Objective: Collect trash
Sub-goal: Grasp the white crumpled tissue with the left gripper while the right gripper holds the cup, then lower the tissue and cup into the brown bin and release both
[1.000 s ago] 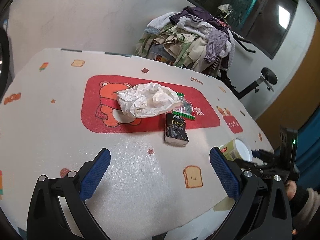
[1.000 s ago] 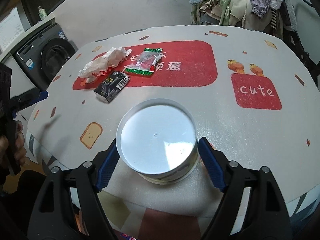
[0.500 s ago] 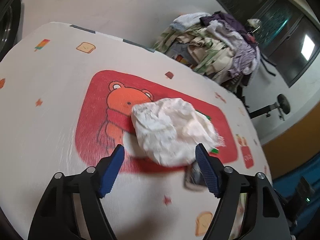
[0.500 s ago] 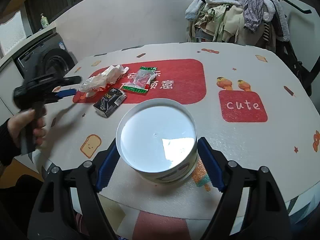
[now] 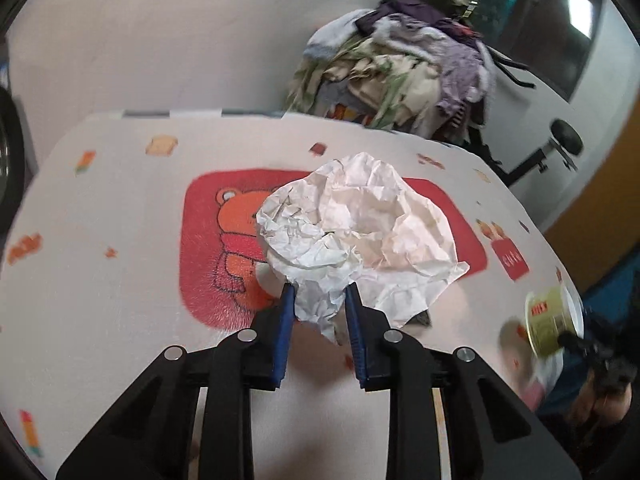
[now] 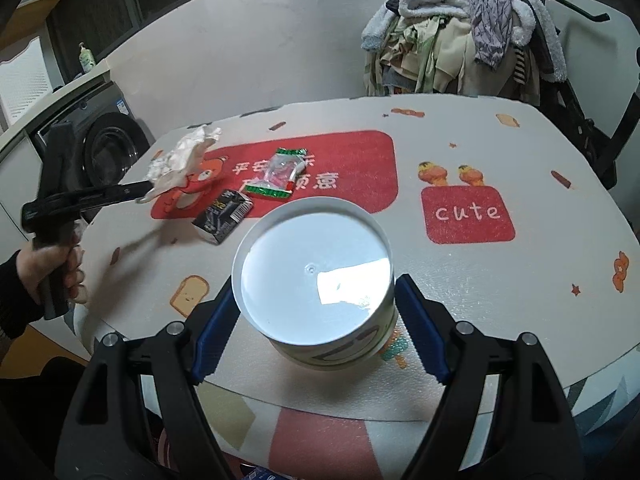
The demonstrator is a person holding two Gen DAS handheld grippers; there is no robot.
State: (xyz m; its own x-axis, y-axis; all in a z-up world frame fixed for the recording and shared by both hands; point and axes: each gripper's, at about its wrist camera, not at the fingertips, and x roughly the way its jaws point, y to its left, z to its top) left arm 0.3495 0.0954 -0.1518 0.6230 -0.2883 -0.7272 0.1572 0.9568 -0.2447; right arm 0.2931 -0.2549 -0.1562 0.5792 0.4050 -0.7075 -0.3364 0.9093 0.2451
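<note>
My left gripper (image 5: 319, 298) is shut on the near edge of a crumpled white paper wad (image 5: 360, 236), which is lifted above the red bear print. In the right wrist view the left gripper (image 6: 136, 189) holds the wad (image 6: 182, 158) over the table's left side. My right gripper (image 6: 316, 300) is shut on a white paper cup (image 6: 316, 276) with a yellow-green label, held open end toward the camera above the table's near edge. The cup also shows in the left wrist view (image 5: 554, 318). A black "Face" packet (image 6: 224, 216) and a green-edged clear wrapper (image 6: 278, 174) lie on the table.
The round table (image 6: 500, 280) has a white printed cover with red patches. A pile of clothes (image 6: 464, 32) on a rack stands behind it. A washing machine (image 6: 108, 148) stands at the left. A dark window (image 5: 560, 12) is at the back right.
My left gripper moved forward to the paper wad, closed on its edge and lifted it off the table. My right gripper kept hold of the cup and rose a little.
</note>
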